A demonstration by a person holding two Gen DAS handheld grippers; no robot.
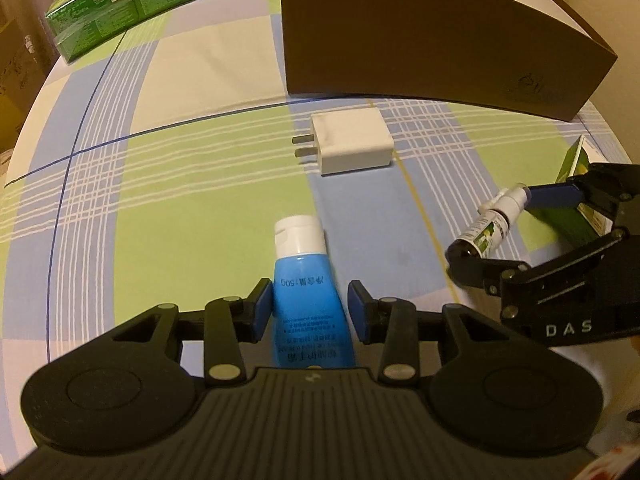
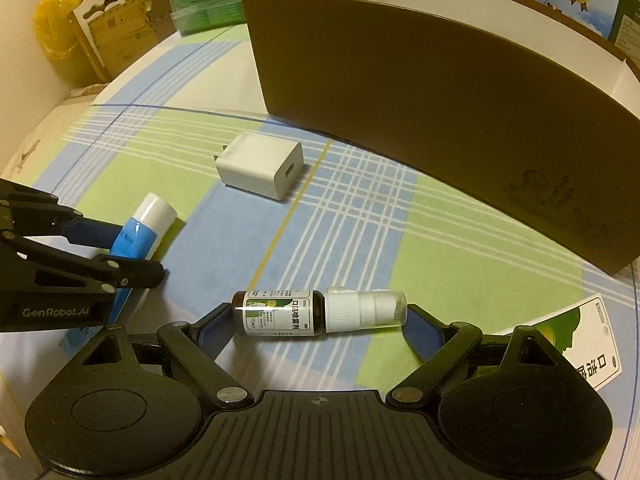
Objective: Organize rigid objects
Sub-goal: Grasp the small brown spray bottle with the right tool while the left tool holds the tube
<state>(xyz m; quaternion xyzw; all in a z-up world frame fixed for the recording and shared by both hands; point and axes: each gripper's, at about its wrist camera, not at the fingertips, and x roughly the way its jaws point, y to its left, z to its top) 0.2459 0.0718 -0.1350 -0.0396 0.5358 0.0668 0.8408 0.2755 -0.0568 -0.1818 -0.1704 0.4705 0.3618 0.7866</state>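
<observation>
My left gripper straddles a blue tube with a white cap; the left pad touches it, the right pad stands a small gap away. The tube also shows in the right wrist view. My right gripper holds a small brown spray bottle lengthwise, pads on its base and clear cap; it also shows in the left wrist view. A white charger plug lies on the checked cloth in front of the brown cardboard box, and shows in the right wrist view.
The open brown box stands at the back of the table. A green and white carton lies at the right edge. Green packs sit at the far left corner. Cardboard boxes and a yellow bag stand beyond the table.
</observation>
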